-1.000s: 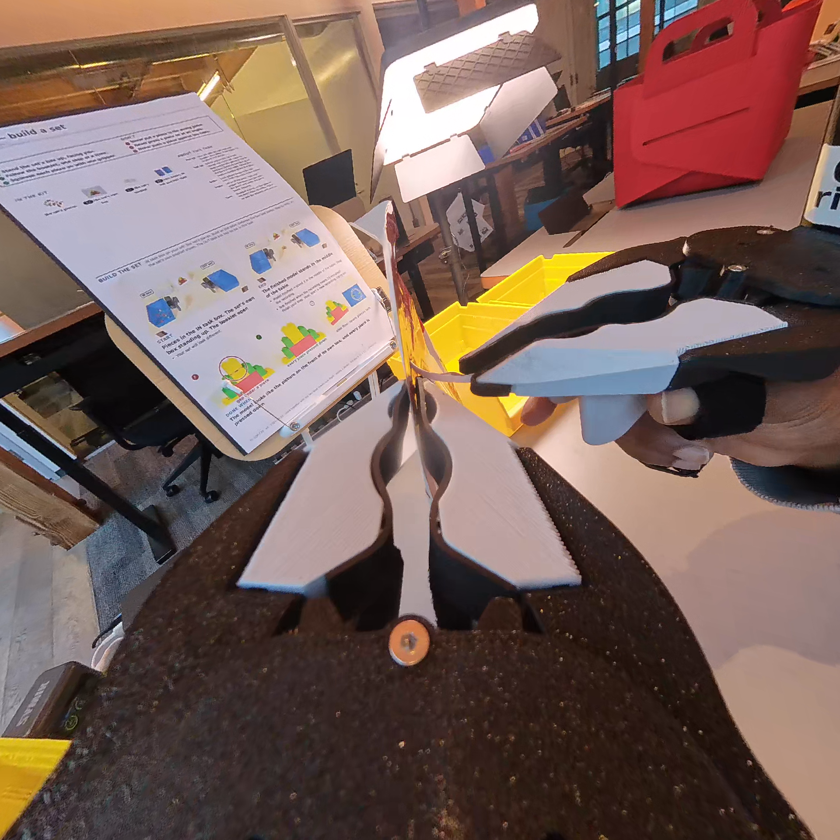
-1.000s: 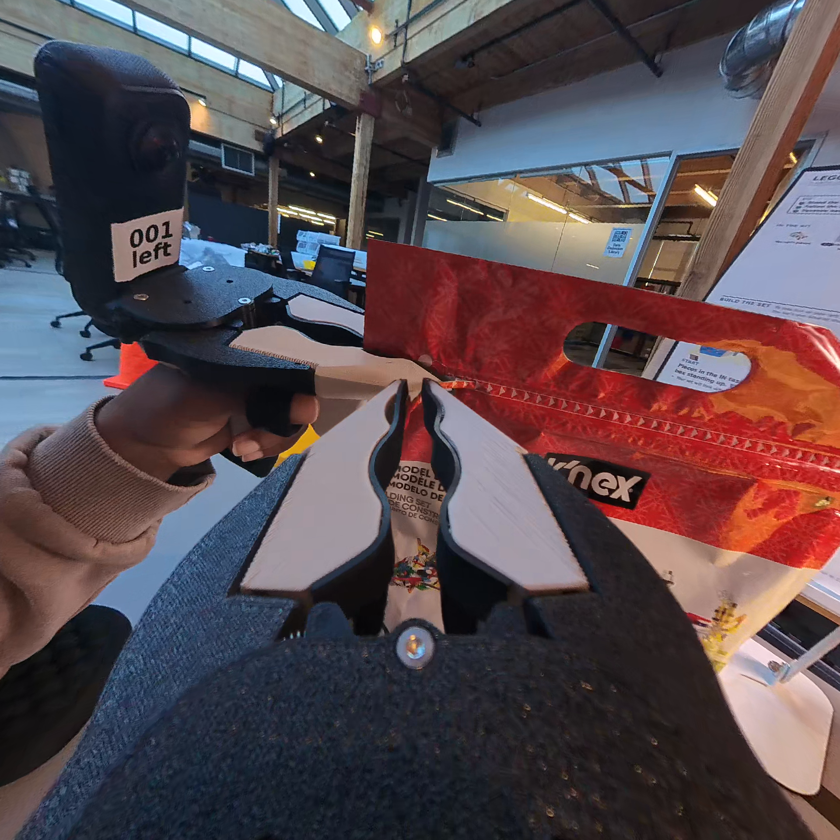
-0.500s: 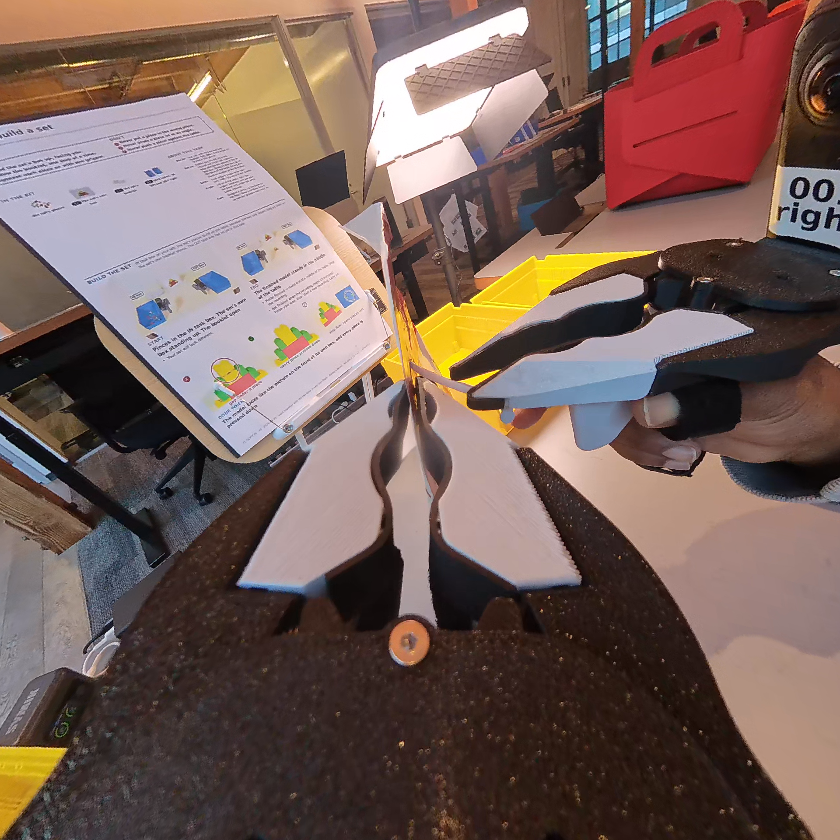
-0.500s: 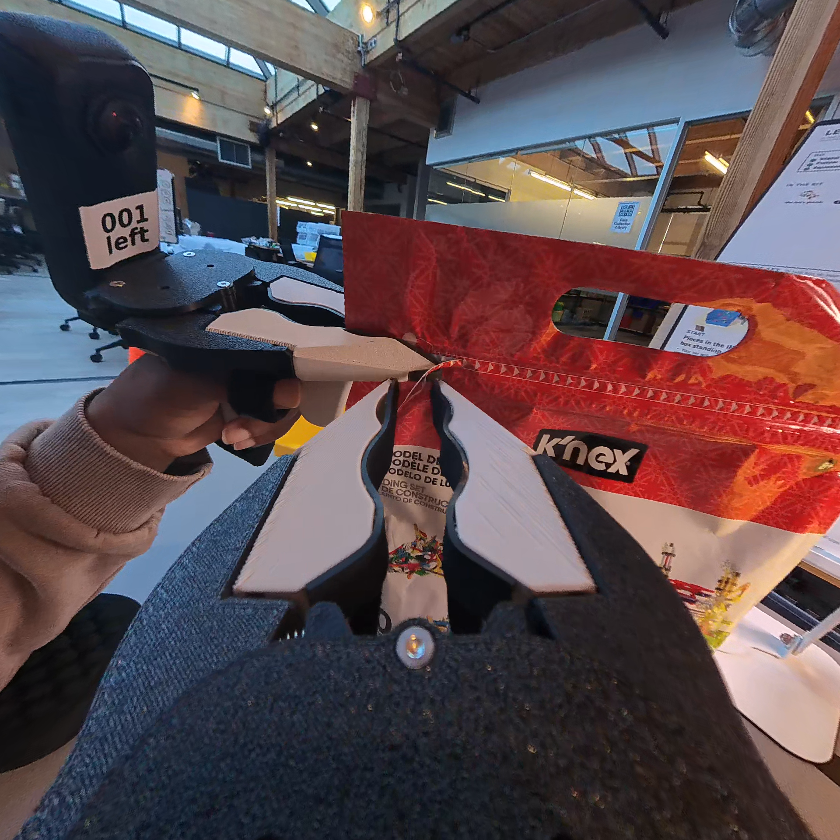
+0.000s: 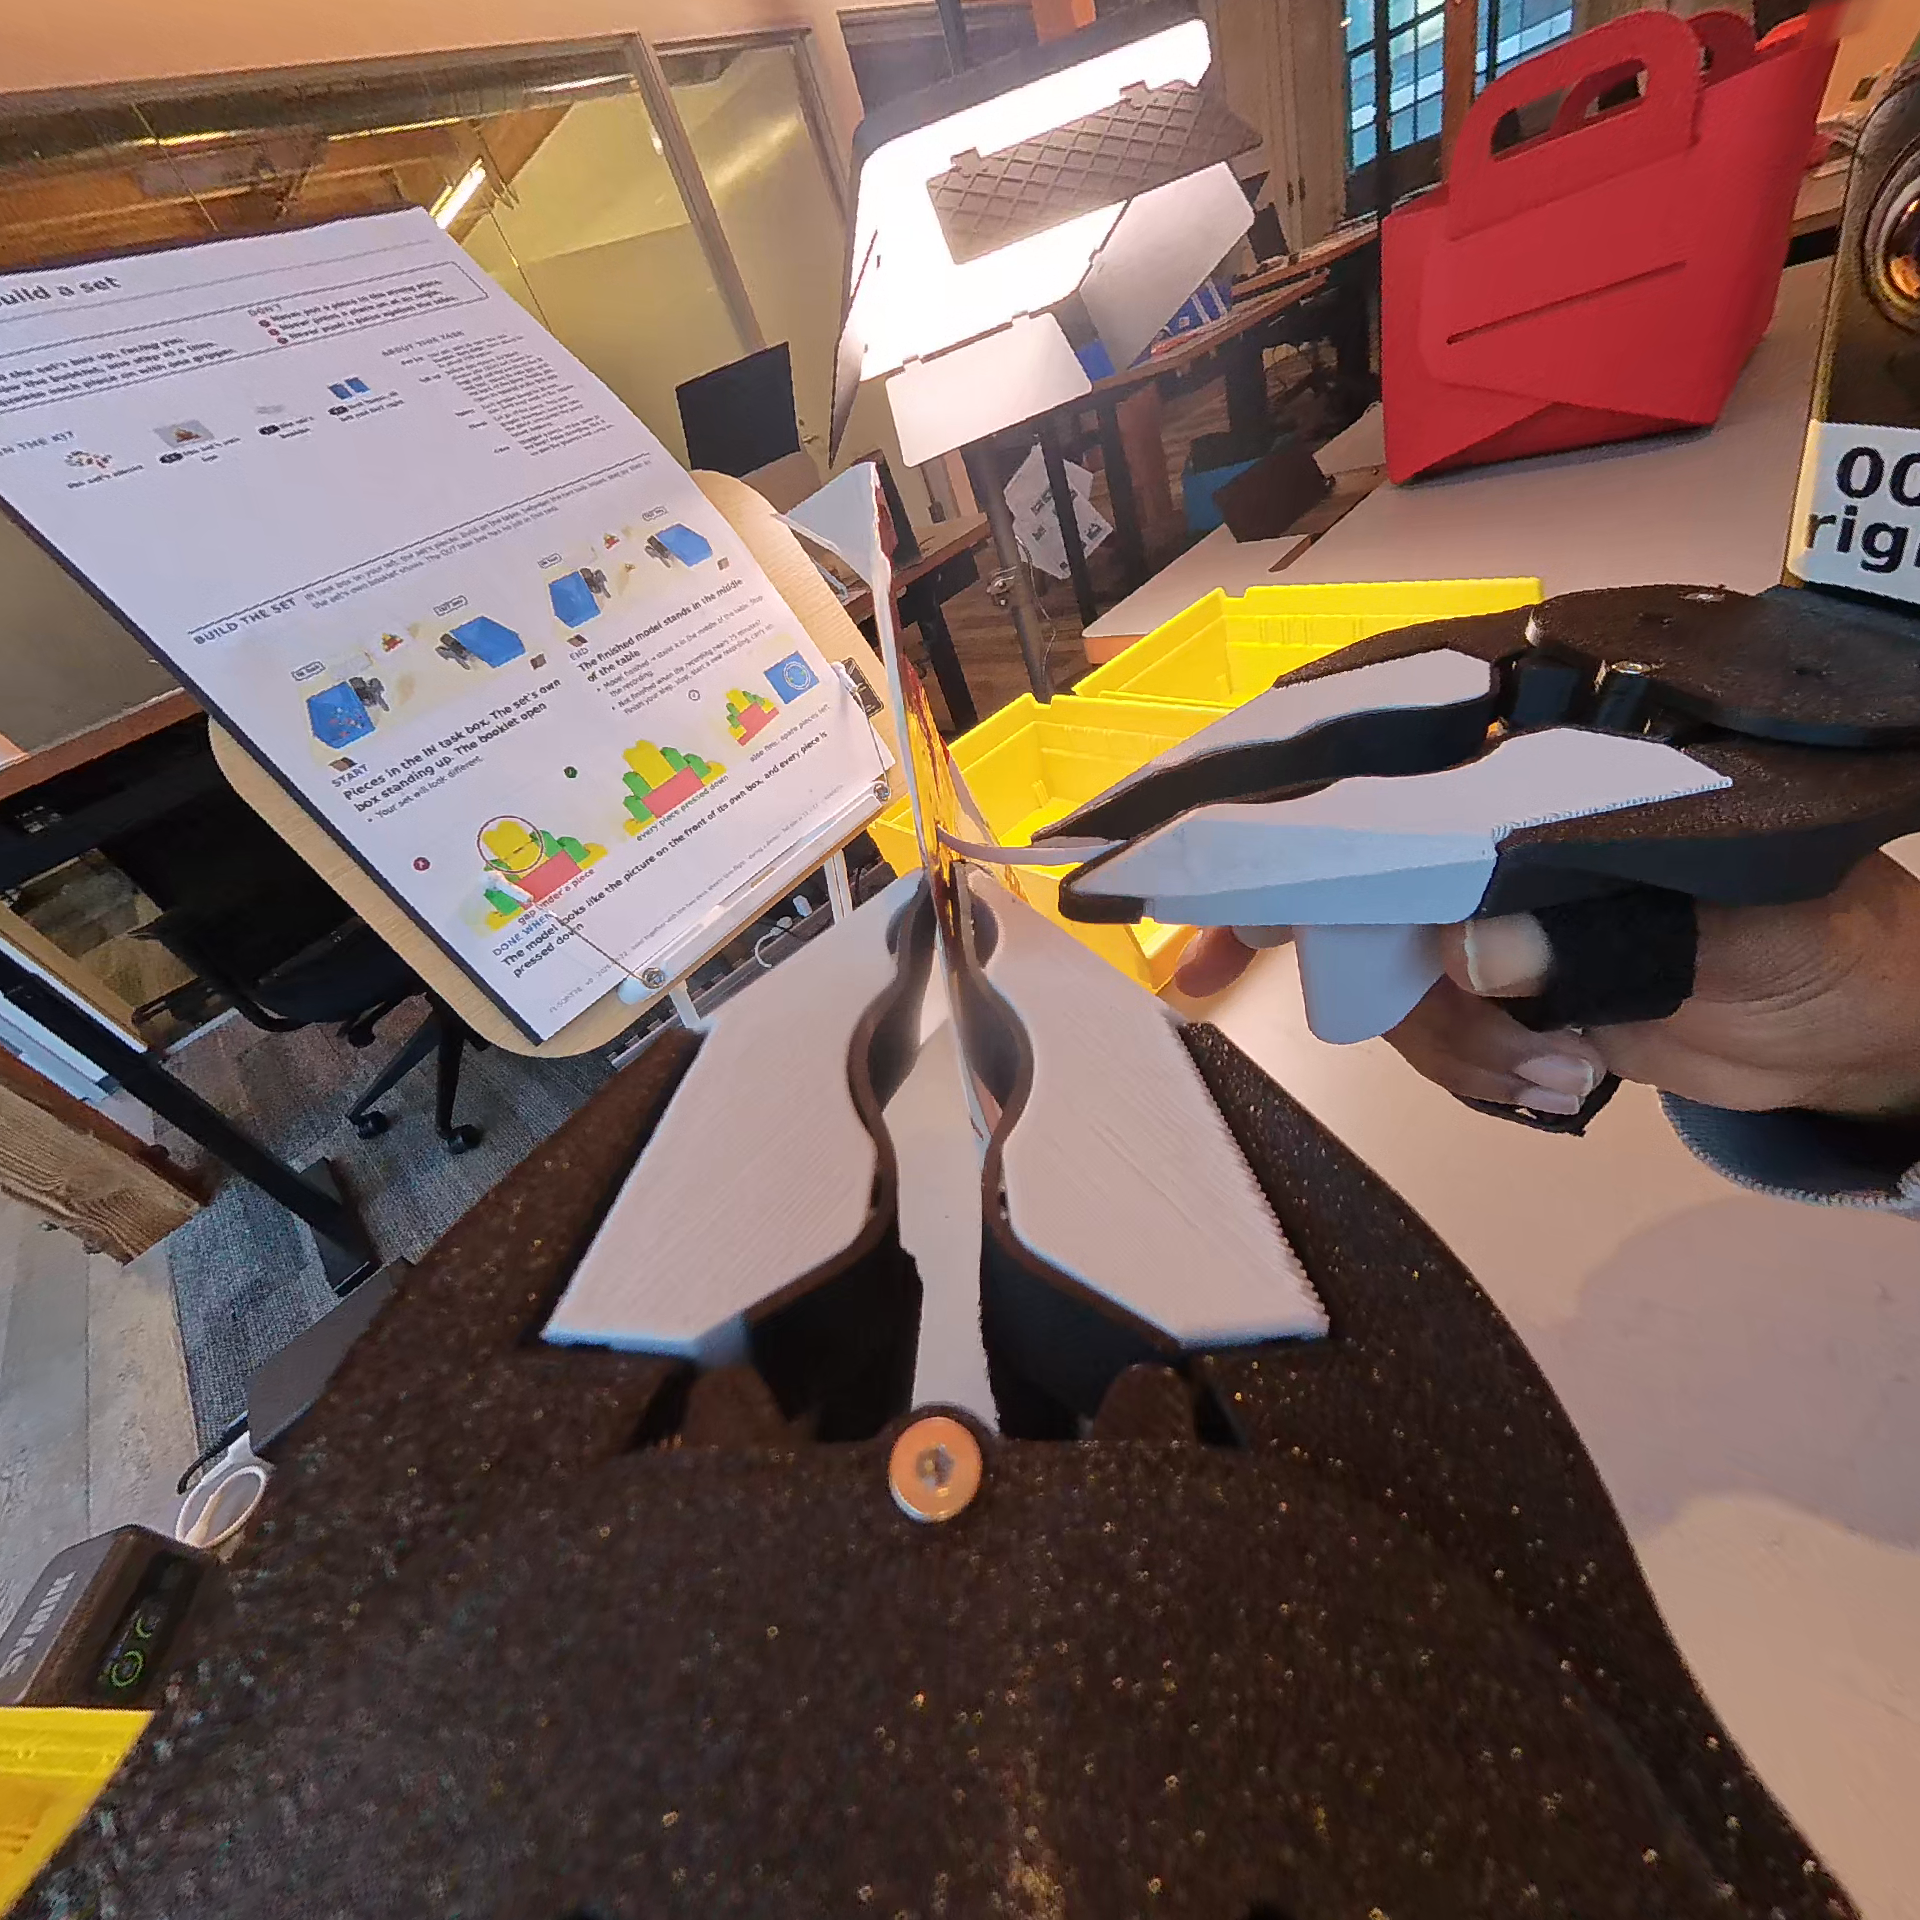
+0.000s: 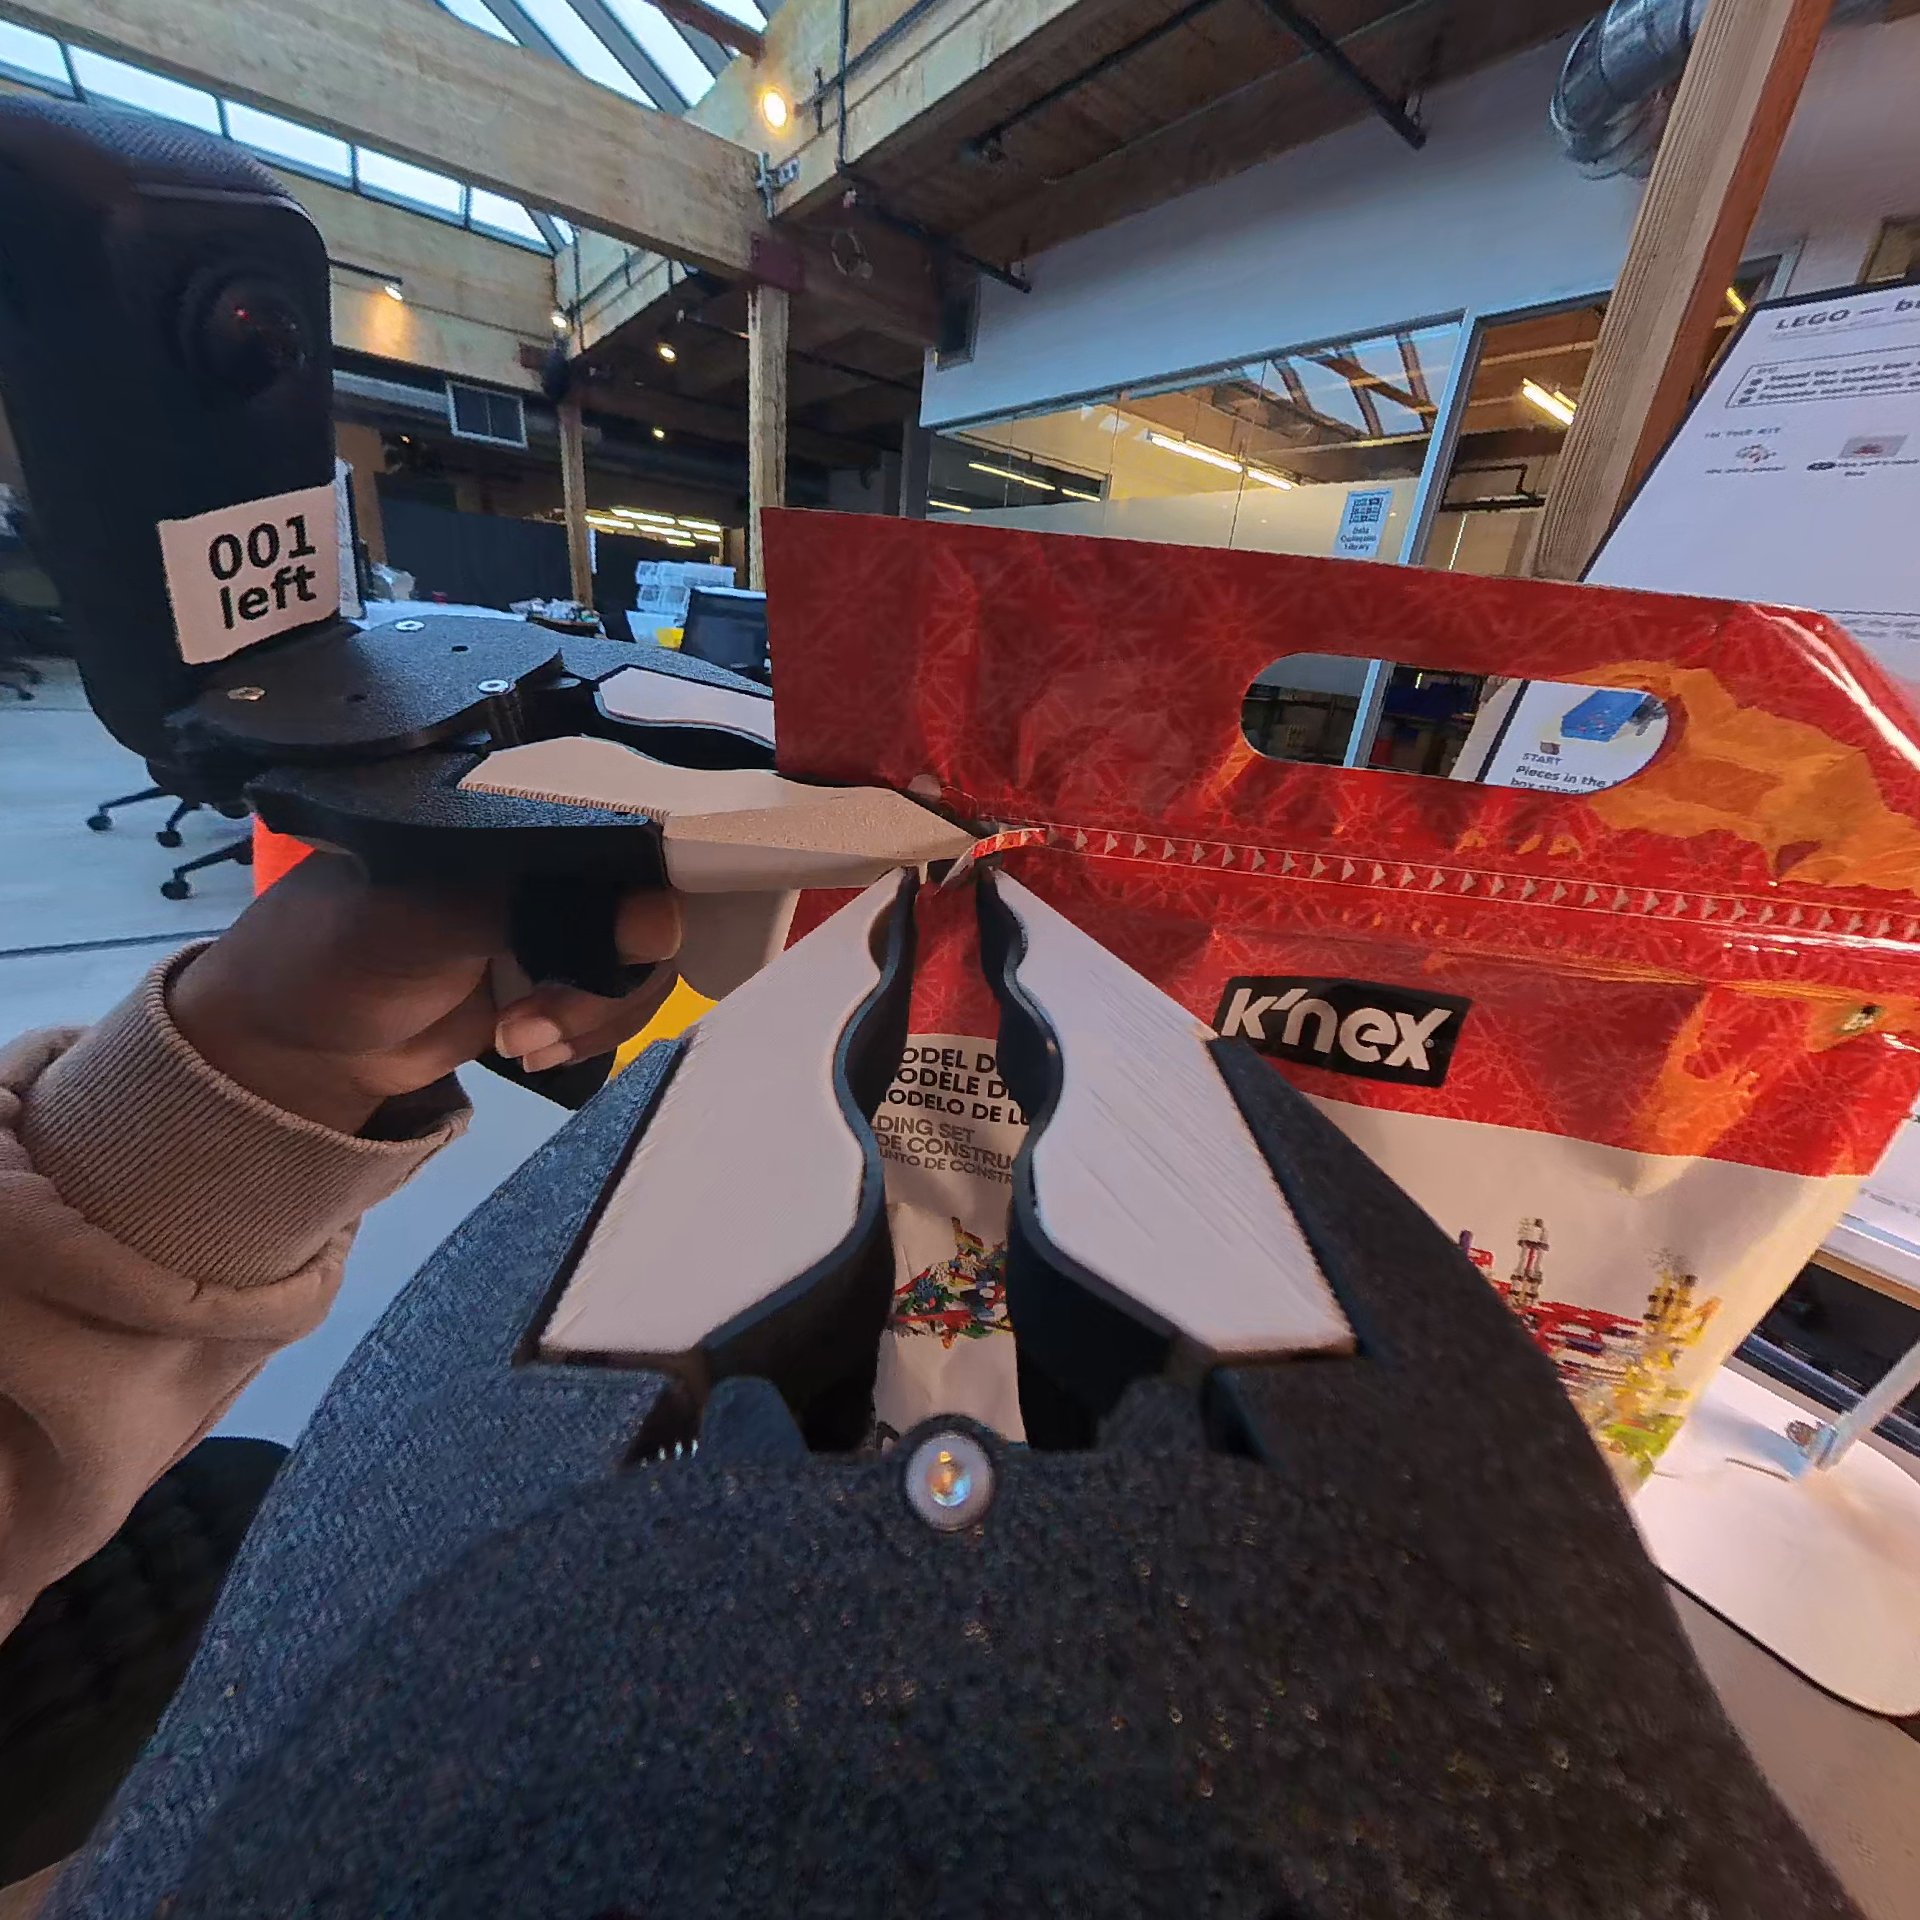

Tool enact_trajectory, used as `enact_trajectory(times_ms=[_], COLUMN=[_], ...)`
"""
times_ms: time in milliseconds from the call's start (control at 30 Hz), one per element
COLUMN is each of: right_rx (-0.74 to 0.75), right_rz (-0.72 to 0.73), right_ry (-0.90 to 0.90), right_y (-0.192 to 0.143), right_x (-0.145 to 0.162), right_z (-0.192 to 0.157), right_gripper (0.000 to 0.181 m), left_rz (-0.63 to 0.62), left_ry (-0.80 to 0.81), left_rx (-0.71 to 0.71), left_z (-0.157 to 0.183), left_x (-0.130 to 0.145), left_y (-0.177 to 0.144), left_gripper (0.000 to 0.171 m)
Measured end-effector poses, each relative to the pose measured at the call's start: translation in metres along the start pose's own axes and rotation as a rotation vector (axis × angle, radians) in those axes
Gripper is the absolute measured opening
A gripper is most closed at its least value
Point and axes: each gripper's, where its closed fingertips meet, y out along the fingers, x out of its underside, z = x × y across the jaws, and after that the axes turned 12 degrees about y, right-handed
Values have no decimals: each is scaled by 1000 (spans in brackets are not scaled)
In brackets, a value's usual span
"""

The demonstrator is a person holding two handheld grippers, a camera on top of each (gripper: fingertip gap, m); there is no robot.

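Left wrist view: left gripper (image 5: 943,914) clamped on the edge of an upright red-and-white printed plastic pouch (image 6: 1455,935). Right gripper (image 6: 948,878) pinches the pouch's thin tear strip (image 6: 987,840). Yellow plastic bins (image 5: 1081,748) behind, on a white table (image 5: 1558,1299).

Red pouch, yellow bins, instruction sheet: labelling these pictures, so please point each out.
red pouch (image 6: 1351,914), right wrist view, front face.
yellow bins (image 5: 1081,748), left wrist view, near bin's wall.
instruction sheet (image 5: 416,582), left wrist view, page middle.

Open-plan workshop: timber ceiling beams (image 6: 436,114), skylight windows (image 6: 312,156), glass partition (image 6: 1195,457), studio light panel (image 5: 1039,208), castor office chair (image 5: 343,997), white table (image 5: 1662,1351).
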Motion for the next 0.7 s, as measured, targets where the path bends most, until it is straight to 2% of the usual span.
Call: enact_trajectory(times_ms=[167, 400, 600, 700], right_rx=[4, -32, -170, -212], right_rz=[31, 49, -33, -91], right_ry=[-2, -11, 99, 71], right_y=[-1, -4, -8, -9], right_x=[-2, -2, -6, -8], right_z=[1, 10, 30, 34], right_gripper=[1, 0, 0, 0], left_rz=[1, 0, 35, 35], left_ry=[-2, -11, -56, -43], left_rx=[1, -6, 63, 74], left_z=[0, -6, -3, -1], left_x=[0, 4, 3, 3], left_y=[0, -2, -3, -3], left_gripper=[0, 0, 0, 0])
